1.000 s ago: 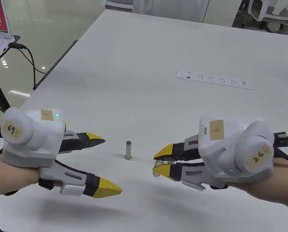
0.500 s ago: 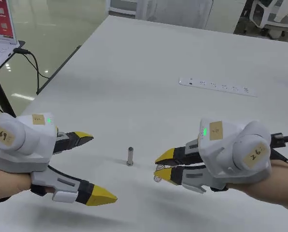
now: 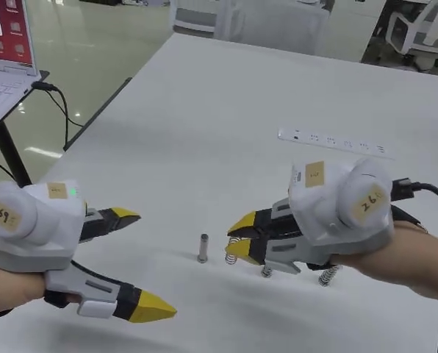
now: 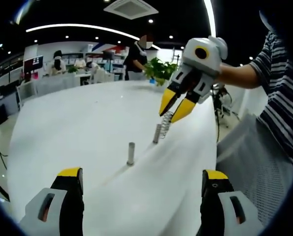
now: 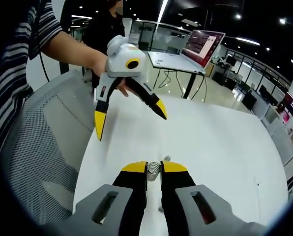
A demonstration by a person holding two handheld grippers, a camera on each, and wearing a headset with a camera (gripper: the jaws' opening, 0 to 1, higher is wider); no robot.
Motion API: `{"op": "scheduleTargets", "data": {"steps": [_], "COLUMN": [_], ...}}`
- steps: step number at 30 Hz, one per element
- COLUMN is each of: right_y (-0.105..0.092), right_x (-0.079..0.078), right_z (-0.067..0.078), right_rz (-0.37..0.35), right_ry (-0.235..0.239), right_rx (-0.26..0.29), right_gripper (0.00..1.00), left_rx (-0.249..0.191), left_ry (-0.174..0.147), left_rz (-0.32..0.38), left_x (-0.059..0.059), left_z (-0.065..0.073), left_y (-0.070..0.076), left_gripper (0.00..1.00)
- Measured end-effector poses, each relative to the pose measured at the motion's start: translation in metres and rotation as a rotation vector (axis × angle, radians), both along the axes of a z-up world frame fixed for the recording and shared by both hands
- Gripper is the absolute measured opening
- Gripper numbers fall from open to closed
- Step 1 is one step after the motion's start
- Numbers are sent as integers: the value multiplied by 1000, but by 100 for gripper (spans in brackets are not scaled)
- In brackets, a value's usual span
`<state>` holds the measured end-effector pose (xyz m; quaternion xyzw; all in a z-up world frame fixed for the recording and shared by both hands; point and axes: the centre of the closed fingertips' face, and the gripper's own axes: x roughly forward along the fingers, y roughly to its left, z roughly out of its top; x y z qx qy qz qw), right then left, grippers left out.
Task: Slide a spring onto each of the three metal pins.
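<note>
Right claw [image 3: 239, 237] pinches spring [image 5: 153, 171], seemingly beside pin [image 3: 203, 248]; left claw [image 3: 144, 263] agape.

bare metal pin [image 3: 203, 248] stands upright. one coil spring [image 4: 166, 119] just beside that pin, pinched in the right gripper [image 4: 172, 112] tips. second spring [image 3: 325, 276] upright, well beyond the pin on the same side.

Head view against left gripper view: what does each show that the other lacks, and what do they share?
Head view: the power strip, a laptop, a spring on the table under the right gripper. Left gripper view: a plant, the person's striped sleeve. Shared: the bare upright pin, the right gripper shut on a held spring, the left gripper's open jaws.
</note>
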<state>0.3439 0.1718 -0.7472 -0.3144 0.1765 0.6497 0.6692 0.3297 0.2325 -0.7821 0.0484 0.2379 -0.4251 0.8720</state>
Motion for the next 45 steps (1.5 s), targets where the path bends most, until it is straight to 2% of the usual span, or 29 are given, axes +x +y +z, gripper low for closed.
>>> {"op": "scheduleTargets", "data": {"steps": [8,11,15,23,26,29,31,37,45], "right_y": [9,16,23,30,33,34,36,41,38], "right_x": [12,18,26,30,32,36,36,34,39], "right_z": [1,7,8,2,0,-3,-4,-7,-16], "right_rz": [-15,-52,-74,-79,-81,-102,-103,-94,-116], "right_ry": [9,44,61,66,66,61,75,79,85], "right_rx": [10,49,62,49,44,37,41,37,11], "right_gripper": [7,7,7,7,7,7,7,7,7], "left_rx": [4,1,-3,-3,1,5,-1,1,-1], "left_ry": [0,3,3,1,17,15,17,18,19], "left_rz": [6,5,5,11,12,13,15,18,22], "left_x": [-1,-3,-4,-3,-4,-4,-5,-5,-5], "left_z": [-1,-2,-2,0,-3,-4,-4,-4,-4], "left_y": [2,1,0,3,3,4,3,3,3], "left_gripper": [98,98,98,98,98,98,98,98,98]}}
